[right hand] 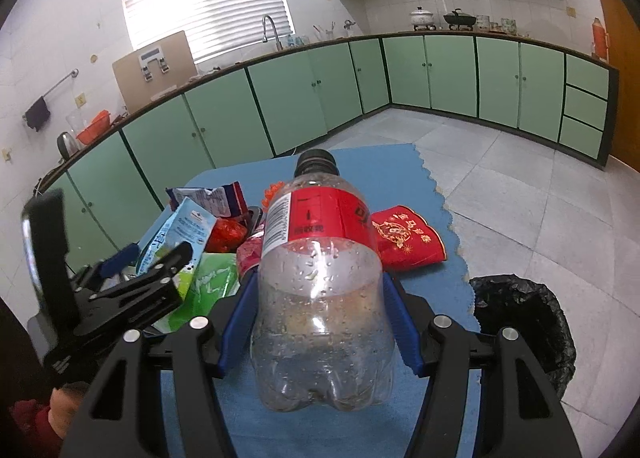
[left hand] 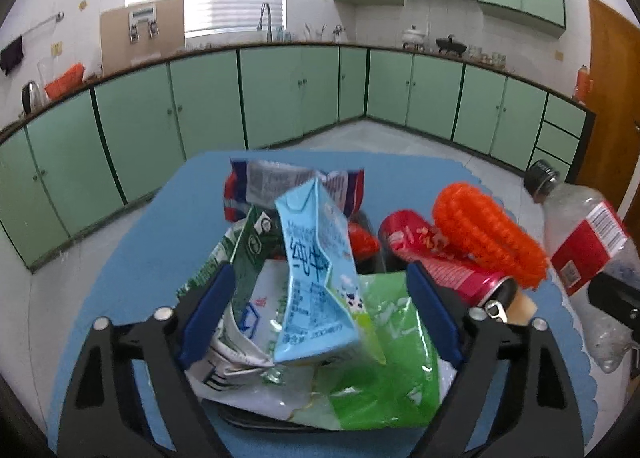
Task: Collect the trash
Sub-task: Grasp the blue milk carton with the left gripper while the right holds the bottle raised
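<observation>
My right gripper (right hand: 320,300) is shut on a clear plastic bottle (right hand: 320,290) with a red label and black cap, held above the blue table mat (right hand: 400,178); the bottle also shows in the left wrist view (left hand: 588,250). My left gripper (left hand: 320,286) is open, its blue pads either side of a heap of trash: a light blue milk carton (left hand: 316,278), a green wrapper (left hand: 392,358), a white-and-green carton (left hand: 240,254). A red can (left hand: 440,262), an orange scrubber (left hand: 484,234) and a red-blue snack bag (left hand: 292,182) lie beyond. The left gripper shows in the right wrist view (right hand: 148,274).
A bin lined with a black bag (right hand: 528,322) stands on the floor right of the table. A red packet (right hand: 408,242) lies on the mat's right side. Green kitchen cabinets (left hand: 280,98) line the far walls across a tiled floor.
</observation>
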Motion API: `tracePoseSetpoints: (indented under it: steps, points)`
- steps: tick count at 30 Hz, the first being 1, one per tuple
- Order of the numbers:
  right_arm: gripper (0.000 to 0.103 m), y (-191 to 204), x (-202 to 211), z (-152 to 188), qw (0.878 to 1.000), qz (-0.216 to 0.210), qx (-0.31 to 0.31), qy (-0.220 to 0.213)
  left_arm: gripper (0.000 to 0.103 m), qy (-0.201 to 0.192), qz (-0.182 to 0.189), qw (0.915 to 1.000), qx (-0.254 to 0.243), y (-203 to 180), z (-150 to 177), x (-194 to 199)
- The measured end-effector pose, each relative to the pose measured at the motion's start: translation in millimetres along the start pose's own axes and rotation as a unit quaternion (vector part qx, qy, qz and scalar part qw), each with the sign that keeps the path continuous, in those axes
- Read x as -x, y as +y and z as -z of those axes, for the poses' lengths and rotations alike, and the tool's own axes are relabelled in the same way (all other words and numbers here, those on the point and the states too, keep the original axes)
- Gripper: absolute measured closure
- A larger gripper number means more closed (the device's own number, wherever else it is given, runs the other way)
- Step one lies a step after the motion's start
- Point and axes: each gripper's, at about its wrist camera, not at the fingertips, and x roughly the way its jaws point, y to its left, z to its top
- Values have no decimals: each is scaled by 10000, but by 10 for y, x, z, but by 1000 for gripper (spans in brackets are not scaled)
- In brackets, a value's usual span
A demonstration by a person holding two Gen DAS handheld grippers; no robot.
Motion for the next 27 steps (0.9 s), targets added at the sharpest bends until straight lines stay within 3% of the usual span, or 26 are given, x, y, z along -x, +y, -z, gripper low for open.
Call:
tracePoseSetpoints:
  steps: [4, 7, 18, 20, 24, 27]
  points:
    - [42, -6, -13, 4, 10000, 9, -18, 19, 41, 122, 65, 9999, 84, 38, 26, -73]
    - [42, -10, -23, 18, 10000, 0, -20, 34, 64, 147, 181, 9997, 100, 48, 18, -72]
    - [42, -38, 95, 0, 9999, -36, -10, -111, 75, -422, 227, 9988, 45, 28, -22, 285]
    - [42, -30, 126, -10, 9999, -25, 17, -137, 96, -517, 312, 9982, 23, 9, -39, 367]
    - [42, -22, 181, 0, 9999, 12, 38, -157, 99, -448, 396, 9982, -113, -79, 7, 414]
    - [42, -17, 178, 25, 9999, 15, 25, -106, 84, -186, 340, 9989, -250, -117, 96, 321]
